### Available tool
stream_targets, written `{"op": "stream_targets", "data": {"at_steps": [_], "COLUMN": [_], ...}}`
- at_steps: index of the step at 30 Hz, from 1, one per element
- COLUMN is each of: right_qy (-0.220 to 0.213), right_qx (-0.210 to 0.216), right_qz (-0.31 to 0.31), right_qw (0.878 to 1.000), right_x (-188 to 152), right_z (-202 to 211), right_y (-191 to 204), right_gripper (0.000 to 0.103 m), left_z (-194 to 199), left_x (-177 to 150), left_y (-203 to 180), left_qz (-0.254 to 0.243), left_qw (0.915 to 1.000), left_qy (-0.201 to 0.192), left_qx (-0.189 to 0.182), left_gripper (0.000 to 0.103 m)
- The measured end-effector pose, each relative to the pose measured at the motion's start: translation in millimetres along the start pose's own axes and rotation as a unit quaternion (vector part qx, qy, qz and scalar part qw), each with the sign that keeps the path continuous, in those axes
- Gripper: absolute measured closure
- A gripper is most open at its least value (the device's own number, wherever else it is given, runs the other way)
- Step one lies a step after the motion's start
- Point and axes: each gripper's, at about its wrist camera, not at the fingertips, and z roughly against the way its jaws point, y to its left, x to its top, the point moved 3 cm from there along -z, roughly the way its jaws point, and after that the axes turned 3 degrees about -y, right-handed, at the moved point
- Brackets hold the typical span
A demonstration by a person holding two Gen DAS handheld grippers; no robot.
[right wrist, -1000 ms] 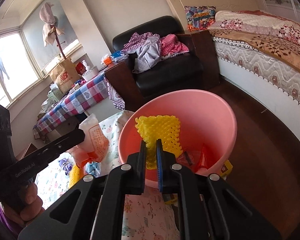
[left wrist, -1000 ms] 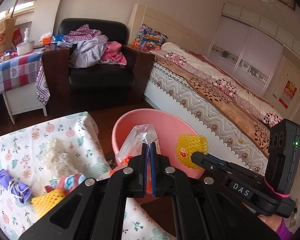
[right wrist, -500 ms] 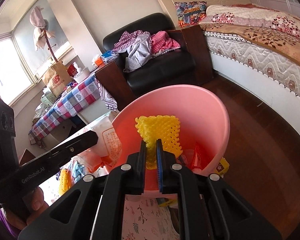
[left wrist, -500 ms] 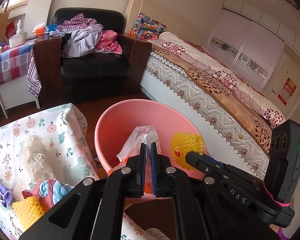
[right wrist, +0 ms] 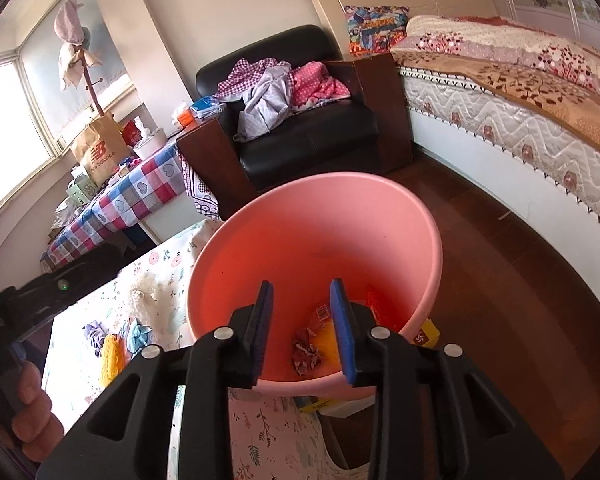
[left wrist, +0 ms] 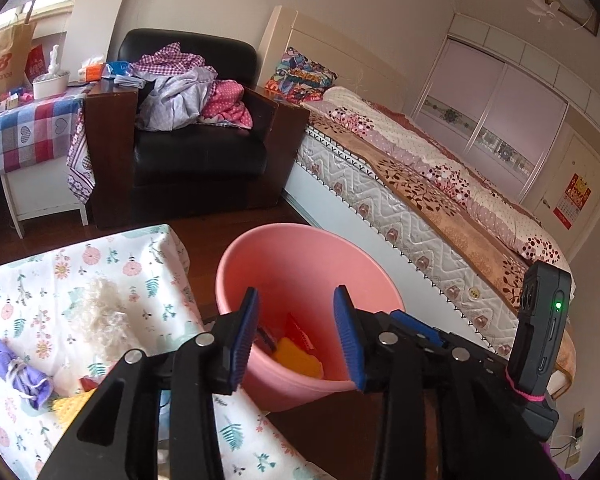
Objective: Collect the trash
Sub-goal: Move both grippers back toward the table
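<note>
A pink bin (left wrist: 300, 256) (right wrist: 320, 232) stands on the floor beside the floral-cloth table (left wrist: 112, 264) (right wrist: 172, 260). My left gripper (left wrist: 296, 334) is open and empty above the bin's near rim. My right gripper (right wrist: 302, 322) is open and empty over the bin. Inside the bin lie a yellow foam net (left wrist: 298, 360), red wrappers (right wrist: 306, 350) and a clear bag with a barcode (right wrist: 322, 312). On the table remain a white fluffy wad (left wrist: 104, 312) (right wrist: 144, 292), a purple cloth bundle (left wrist: 16, 372) (right wrist: 94, 330) and a yellow foam net (left wrist: 70, 406) (right wrist: 110, 354).
A black armchair (left wrist: 196, 152) (right wrist: 304, 136) piled with clothes stands behind the bin. A bed (left wrist: 420, 184) (right wrist: 520, 92) runs along the right. A checked-cloth side table (left wrist: 24, 132) (right wrist: 120, 200) is at the left. Dark wood floor (right wrist: 500, 280) lies between bin and bed.
Both grippers have opened. The clear bag left my left gripper and the yellow foam net left my right gripper; both now lie in the bin.
</note>
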Motion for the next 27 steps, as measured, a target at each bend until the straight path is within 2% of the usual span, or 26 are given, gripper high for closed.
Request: {"op": "stream_targets", "data": {"at_steps": [4, 9, 11, 12, 16, 19, 23, 27], "right_qy": [-0.011, -0.031, -0.035, -0.033, -0.027, -0.011, 0.018, 0.049], "right_qx": [0.008, 0.045, 0.058, 0.067, 0.079, 0.1, 0.103, 0.106], "right_qz": [0.006, 0.021, 0.022, 0.022, 0.033, 0.03, 0.05, 0.088], "right_qw": [1.0, 0.998, 0.997, 0.997, 0.996, 0.994, 0.993, 0.989], "right_x": [1.2, -4.5, -6.9, -8.8, -15.6, -23.4, -35.4, -51.7], "right_z": [11.6, 30.0, 34.7, 36.3, 38.7, 36.4, 31.4, 29.4], "right_y": [7.6, 30.2, 39.7, 45.5, 66.5, 81.7, 98.3, 117.6], "right_gripper": [0.073, 0.073, 0.069, 0.061, 0.057, 0.053, 0.053, 0.053], "left_z": [31.5, 82.0, 102.0, 113.6, 152.8, 176.7, 196.5, 202.7], "left_x": [-0.3, -4.5, -7.2, -9.3, -21.7, -34.9, -54.1, -80.3], "left_y": [10.5, 34.7, 46.0, 52.8, 82.5, 105.6, 132.8, 141.4], "left_qz": [-0.005, -0.01, -0.012, -0.011, 0.002, 0.023, 0.051, 0.053], "left_qw": [0.9997, 0.9973, 0.9956, 0.9945, 0.9902, 0.987, 0.9847, 0.9867], "left_qy": [-0.019, -0.049, -0.06, -0.065, -0.077, -0.079, -0.067, -0.043], "left_qx": [0.015, 0.053, 0.071, 0.081, 0.116, 0.138, 0.153, 0.147], "left_gripper": [0.062, 0.061, 0.06, 0.06, 0.058, 0.058, 0.058, 0.058]}}
